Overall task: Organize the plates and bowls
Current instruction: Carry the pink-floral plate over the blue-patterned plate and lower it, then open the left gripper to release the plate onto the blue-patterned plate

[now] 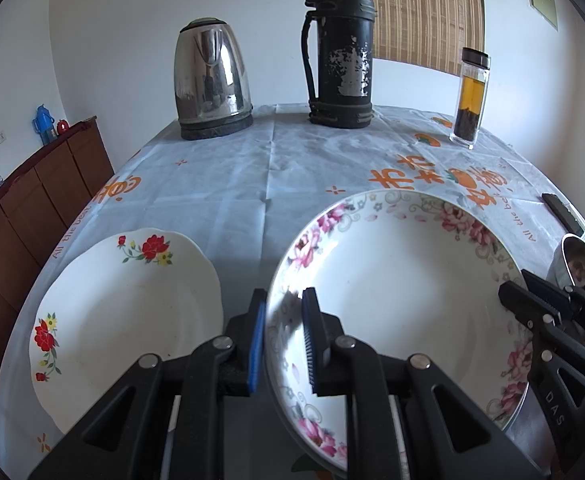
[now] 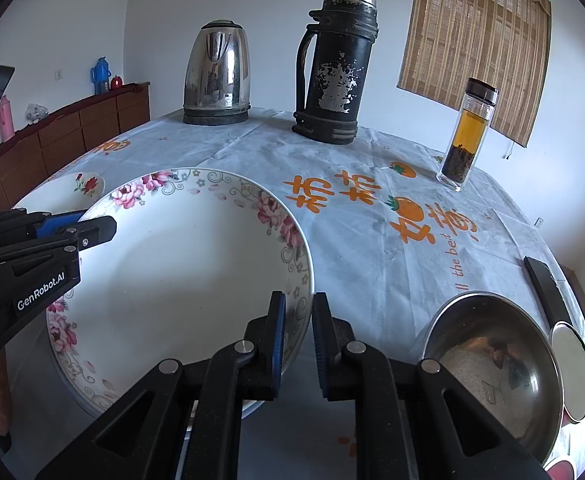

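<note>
Clamped narrowly on opposite rims of white pink-flowered ceramic bowl [image 2: 180, 280], left tool [image 1: 284, 336] and right tool [image 2: 298, 344], sharing its weight.

My left gripper [image 2: 92, 232] carries the white brand "GenRobot.AI" along its side; "DAS" is lettered on my right gripper [image 1: 532, 300]. At two o'clock from the pink-flowered plate [image 2: 180, 280], the tablecloth [image 2: 352, 248] shows large orange Chinese characters and a partly visible English line, "ll the best"
</note>
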A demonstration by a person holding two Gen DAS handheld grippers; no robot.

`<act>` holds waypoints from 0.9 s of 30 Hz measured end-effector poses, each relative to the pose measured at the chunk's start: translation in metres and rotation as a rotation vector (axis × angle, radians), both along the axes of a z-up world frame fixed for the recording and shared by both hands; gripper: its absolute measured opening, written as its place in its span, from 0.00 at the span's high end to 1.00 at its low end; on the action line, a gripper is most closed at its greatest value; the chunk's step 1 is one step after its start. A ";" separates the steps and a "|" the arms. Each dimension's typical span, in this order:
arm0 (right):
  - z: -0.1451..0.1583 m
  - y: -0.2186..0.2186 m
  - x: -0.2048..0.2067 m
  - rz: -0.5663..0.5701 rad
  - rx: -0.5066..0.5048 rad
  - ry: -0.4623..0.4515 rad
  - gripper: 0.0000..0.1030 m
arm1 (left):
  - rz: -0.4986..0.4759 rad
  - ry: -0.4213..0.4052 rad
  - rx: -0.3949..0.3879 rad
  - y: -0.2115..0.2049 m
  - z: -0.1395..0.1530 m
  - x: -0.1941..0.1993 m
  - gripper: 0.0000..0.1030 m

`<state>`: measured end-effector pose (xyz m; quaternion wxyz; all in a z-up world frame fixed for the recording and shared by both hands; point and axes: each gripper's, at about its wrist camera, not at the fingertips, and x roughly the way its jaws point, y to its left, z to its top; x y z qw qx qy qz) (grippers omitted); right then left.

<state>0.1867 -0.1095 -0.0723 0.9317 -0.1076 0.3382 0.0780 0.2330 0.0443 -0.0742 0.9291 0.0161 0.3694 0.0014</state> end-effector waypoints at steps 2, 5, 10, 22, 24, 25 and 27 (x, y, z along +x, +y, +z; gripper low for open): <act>0.000 0.001 0.000 0.000 -0.005 0.001 0.84 | 0.001 0.000 0.005 0.000 0.000 0.000 0.86; 0.000 0.003 0.000 0.003 -0.010 0.000 0.84 | 0.009 0.000 0.018 0.000 0.000 0.000 0.86; 0.001 0.006 -0.004 0.010 -0.025 -0.021 0.83 | 0.003 -0.008 0.026 -0.002 0.001 -0.001 0.86; 0.004 0.003 -0.006 0.029 0.003 -0.033 0.83 | -0.021 -0.059 0.034 -0.007 0.008 -0.009 0.80; 0.004 0.003 -0.006 0.029 0.006 -0.033 0.83 | -0.025 -0.066 0.047 -0.009 0.008 -0.010 0.79; 0.004 0.003 -0.006 0.027 0.004 -0.034 0.83 | -0.027 -0.067 0.047 -0.009 0.008 -0.011 0.79; 0.005 0.002 -0.007 0.026 0.011 -0.040 0.83 | -0.027 -0.070 0.040 -0.008 0.009 -0.011 0.79</act>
